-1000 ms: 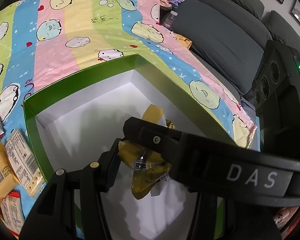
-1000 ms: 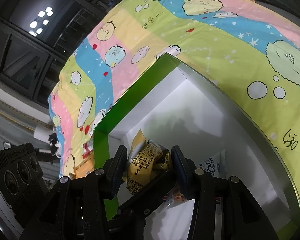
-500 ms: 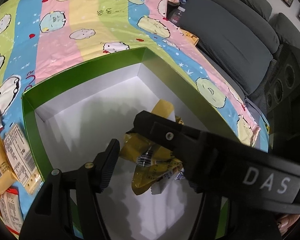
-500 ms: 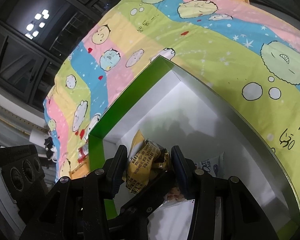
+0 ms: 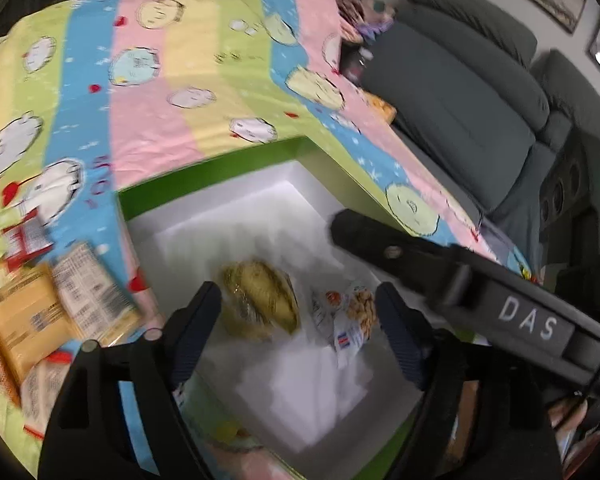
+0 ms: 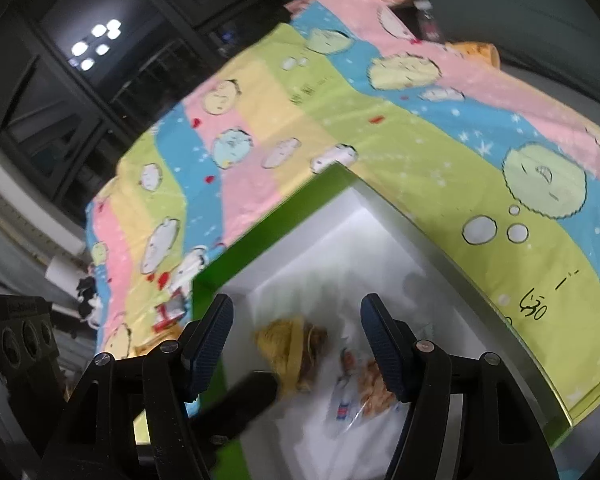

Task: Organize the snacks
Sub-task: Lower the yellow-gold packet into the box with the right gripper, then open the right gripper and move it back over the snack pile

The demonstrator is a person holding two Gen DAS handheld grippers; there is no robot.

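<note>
A green box [image 5: 220, 168] with a white inside sits on the cartoon-print cloth. A yellow snack packet [image 5: 260, 304] and a white biscuit packet [image 5: 348, 320] lie on its floor; both also show in the right wrist view, the yellow packet [image 6: 292, 348] and the white packet [image 6: 360, 384]. My left gripper [image 5: 300, 320] is open and empty above the packets. My right gripper [image 6: 296, 344] is open and empty above them too; its arm crosses the left wrist view [image 5: 500, 300].
Several loose snack packets [image 5: 40, 312] lie on the cloth left of the box. A grey sofa [image 5: 460, 92] stands beyond the cloth's right edge. A dark window [image 6: 80, 60] is at the far side.
Both grippers have opened and let go of the yellow packet, which now lies on the box floor. Both grippers have pulled back and up.
</note>
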